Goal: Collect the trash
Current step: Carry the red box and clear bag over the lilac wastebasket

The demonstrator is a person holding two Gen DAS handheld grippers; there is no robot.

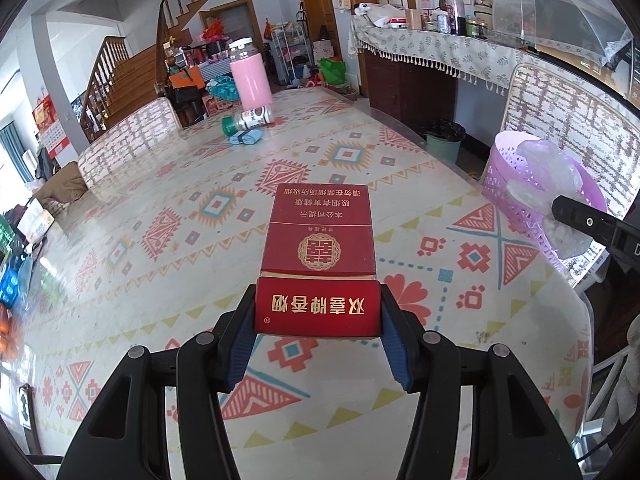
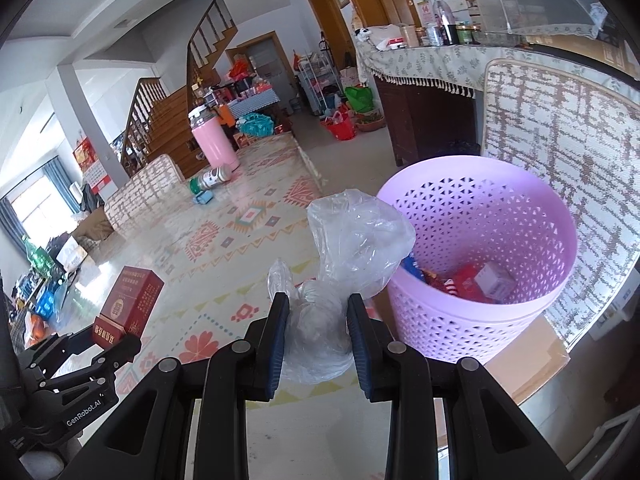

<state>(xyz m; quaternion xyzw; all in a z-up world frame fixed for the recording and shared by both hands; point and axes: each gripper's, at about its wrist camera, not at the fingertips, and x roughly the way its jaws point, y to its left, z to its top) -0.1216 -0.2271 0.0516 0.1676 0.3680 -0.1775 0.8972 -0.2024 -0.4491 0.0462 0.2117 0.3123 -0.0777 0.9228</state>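
My left gripper (image 1: 318, 312) is shut on a red cigarette box (image 1: 318, 248) with gold characters and holds it above the patterned table. The box also shows in the right wrist view (image 2: 132, 300). My right gripper (image 2: 318, 316) is shut on a crumpled clear plastic bag (image 2: 356, 240), held just left of a lilac perforated waste basket (image 2: 480, 320). The basket holds several pieces of packaging, red and white. In the left wrist view the basket (image 1: 516, 184) stands at the table's right edge, with the bag (image 1: 552, 168) in front of it.
A pink bottle (image 1: 250, 80) stands at the table's far end. A green-capped jar (image 1: 248, 120) lies on its side beside a small blue item (image 1: 245, 138). Chairs with woven backs (image 2: 560, 168) stand around the table. A sideboard (image 1: 440, 48) lies beyond.
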